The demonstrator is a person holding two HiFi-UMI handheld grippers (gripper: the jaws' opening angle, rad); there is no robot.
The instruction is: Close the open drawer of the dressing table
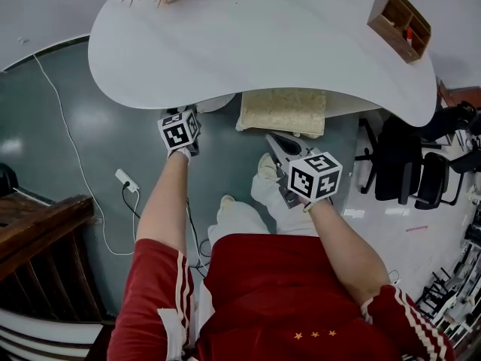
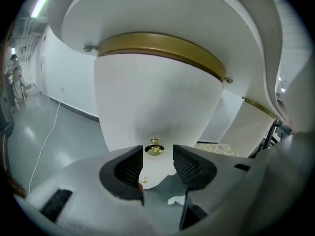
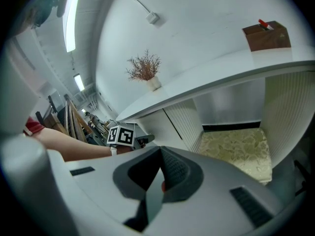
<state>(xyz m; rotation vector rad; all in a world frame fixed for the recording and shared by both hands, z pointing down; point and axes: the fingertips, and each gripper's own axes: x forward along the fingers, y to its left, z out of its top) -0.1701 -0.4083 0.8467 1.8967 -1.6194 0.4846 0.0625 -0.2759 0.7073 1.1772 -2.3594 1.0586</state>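
The dressing table (image 1: pixel 263 43) has a white, kidney-shaped top, with a rounded white pedestal under its left end that is ringed at the top by a brass band (image 2: pixel 162 45). The drawer (image 2: pixel 157 102) shows as a smooth, convex white front below that band, upright, with a round gold knob (image 2: pixel 154 149) low at its centre. The front follows the pedestal's curve and looks pushed in. A second knob (image 2: pixel 143 179) shows below.

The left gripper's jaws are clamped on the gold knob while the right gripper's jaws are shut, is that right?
Not quite. The left gripper isn't clamped on the knob. The left gripper view shows its jaws apart, with the knob in the gap ahead and neither pad pressing on it. The right gripper does have its jaws shut.
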